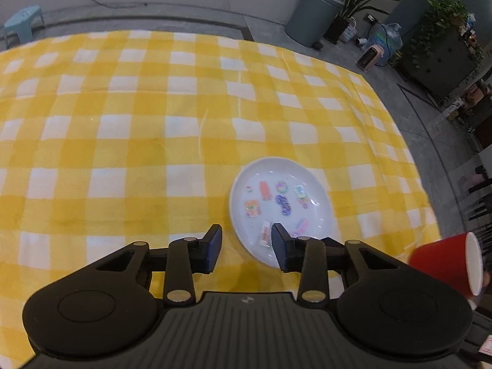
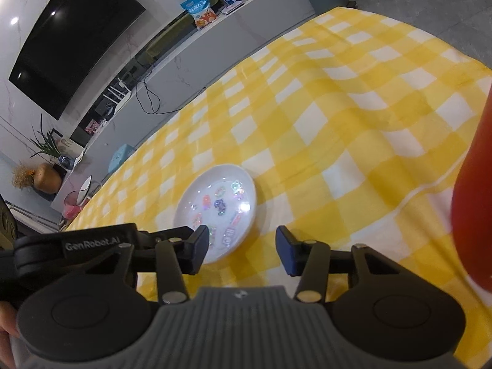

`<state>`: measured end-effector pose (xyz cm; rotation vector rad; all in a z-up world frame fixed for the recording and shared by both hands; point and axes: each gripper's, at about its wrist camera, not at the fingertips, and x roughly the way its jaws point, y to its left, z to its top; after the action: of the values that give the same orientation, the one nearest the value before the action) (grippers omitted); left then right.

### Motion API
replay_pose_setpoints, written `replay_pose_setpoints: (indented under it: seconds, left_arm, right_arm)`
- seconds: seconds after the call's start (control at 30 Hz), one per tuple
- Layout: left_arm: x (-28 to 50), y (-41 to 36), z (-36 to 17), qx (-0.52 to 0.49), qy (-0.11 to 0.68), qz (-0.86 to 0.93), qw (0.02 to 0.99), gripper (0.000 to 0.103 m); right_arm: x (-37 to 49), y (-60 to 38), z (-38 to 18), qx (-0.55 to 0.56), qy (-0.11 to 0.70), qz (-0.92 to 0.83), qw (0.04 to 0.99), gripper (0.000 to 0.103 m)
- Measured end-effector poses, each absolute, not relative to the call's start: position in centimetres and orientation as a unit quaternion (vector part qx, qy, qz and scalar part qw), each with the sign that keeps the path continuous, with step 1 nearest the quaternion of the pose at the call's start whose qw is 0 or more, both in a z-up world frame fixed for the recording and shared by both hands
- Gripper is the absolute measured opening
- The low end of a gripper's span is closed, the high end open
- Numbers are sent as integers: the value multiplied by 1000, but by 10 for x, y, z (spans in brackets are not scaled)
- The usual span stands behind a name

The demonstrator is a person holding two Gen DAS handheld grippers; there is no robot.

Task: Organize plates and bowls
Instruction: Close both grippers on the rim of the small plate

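Plate: white plate [image 1: 281, 212] lies flat on the yellow-and-white checked cloth [image 1: 123, 117], small coloured stickers on its inner face.
Left gripper: your left gripper [image 1: 246, 250] hangs low over the cloth with its jaws parted — the plate's near-left rim sits in the gap between the fingers.
Left fingers: the right finger [image 1: 281, 246] overlaps the plate's near edge, the left finger [image 1: 212, 246] stands over bare cloth just beside the rim; neither pad is seen pressing, so the fingers read as released.
Right gripper: your right gripper [image 2: 241, 250] also stands with jaws apart, nothing clamped between them.
Right fingers: the plate's near rim lies just ahead of the left finger [image 2: 198, 246] and reaches partway into the gap; the right finger [image 2: 287, 250] is over cloth, clear of the plate.
Red cup: a red cup [image 1: 446, 266] with a white inside shows at the right of your left fingers — contact with it cannot be told.
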<state>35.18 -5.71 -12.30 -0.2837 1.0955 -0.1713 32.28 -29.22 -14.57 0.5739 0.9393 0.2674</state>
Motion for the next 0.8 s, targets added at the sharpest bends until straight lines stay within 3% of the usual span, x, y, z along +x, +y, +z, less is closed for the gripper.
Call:
replay_pose_setpoints:
  seconds: [0.17, 0.4, 0.43, 0.47, 0.8]
  left_arm:
    - [356, -55, -123, -143, 511, -72, 844, 41]
    - [360, -59, -126, -126, 505, -48, 852, 15]
    - [360, -60, -126, -124, 506, -45, 852, 10]
    - [360, -60, -126, -128, 507, -45, 851, 8]
    - [343, -70, -109, -118, 487, -33, 865, 3]
  right_arm:
    - [328, -291, -150, 288, 435, 117, 845, 36]
    - [335, -286, -150, 256, 425, 113, 861, 23]
    - [335, -286, -151, 256, 425, 114, 860, 19]
    - [336, -287, -152, 261, 430, 114, 857, 7]
    - [334, -298, -146, 283, 438, 112, 846, 3]
